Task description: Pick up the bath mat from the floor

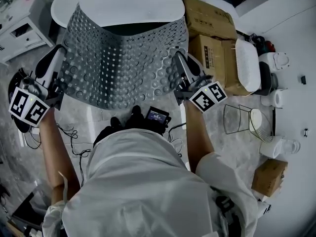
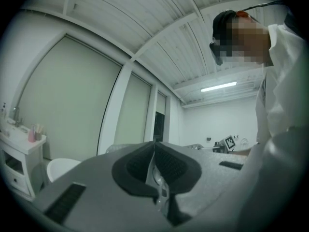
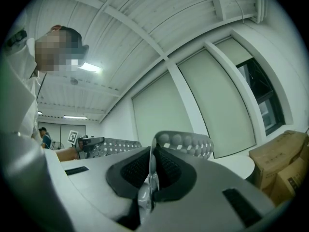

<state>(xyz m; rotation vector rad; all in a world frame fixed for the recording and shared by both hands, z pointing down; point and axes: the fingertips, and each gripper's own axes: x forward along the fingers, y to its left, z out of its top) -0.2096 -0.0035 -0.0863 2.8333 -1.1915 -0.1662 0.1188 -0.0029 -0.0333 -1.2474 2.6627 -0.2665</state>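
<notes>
Head view: your left gripper [image 1: 59, 53] and right gripper [image 1: 177, 59] each pinch one side edge of the bath mat [image 1: 123, 58]. That opposed hold spreads the sheet flat between them, well clear of the floor [image 1: 84, 117], in front of your chest. The mat is grey and limp. It bows between the holds, and round studs cover it, with small squares down its middle.

Left gripper view: the jaws are closed, and only a thin sliver of mat edge [image 2: 157, 177] shows between the ribbed pads. Judged a firm pinch.

Right gripper view: the jaws are likewise clamped on the edge, and the studded sheet [image 3: 186, 141] curls up just behind the pads. Judged lifted; the pickup looks essentially complete.
</notes>
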